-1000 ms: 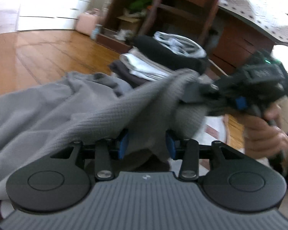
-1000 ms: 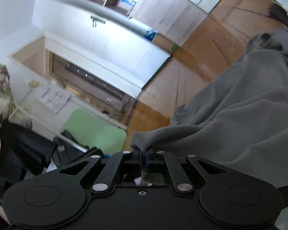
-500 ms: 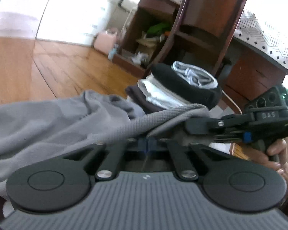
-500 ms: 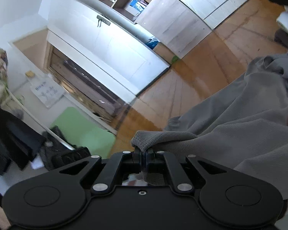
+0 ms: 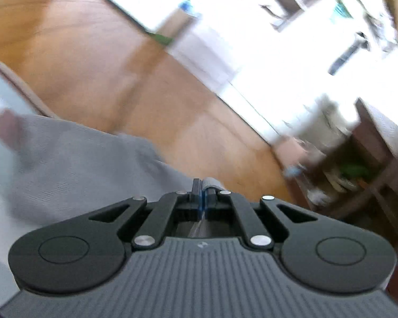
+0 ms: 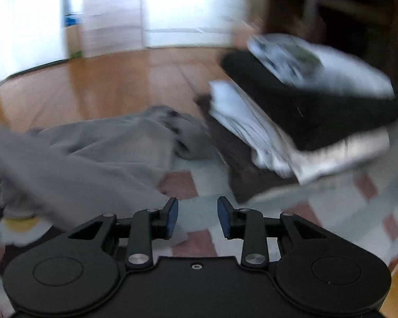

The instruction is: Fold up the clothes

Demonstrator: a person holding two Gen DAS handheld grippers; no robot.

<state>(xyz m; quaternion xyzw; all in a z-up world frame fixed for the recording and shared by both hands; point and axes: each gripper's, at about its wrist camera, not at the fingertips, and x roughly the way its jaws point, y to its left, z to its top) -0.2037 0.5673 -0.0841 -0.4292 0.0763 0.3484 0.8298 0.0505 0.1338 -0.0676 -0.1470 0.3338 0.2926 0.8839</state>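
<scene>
Both grippers differ: the left gripper is clenched on an edge of the grey knitted garment, while the right gripper is opening with nothing between its jaws. This garment lies rumpled, probably only partly folded, on the checked mat beside the finished pile of folded clothes.

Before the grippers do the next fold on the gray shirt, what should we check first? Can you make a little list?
1. Left gripper pinching the gray shirt: ok, cloth sits between its shut fingers.
2. Right gripper free: ok, jaws opening, nothing between them.
3. Shirt lying flat: not ok, it is bunched up.
4. Folded pile apart from the shirt: cannot tell, too blurry.
5. Mat has bare room: ok.
</scene>
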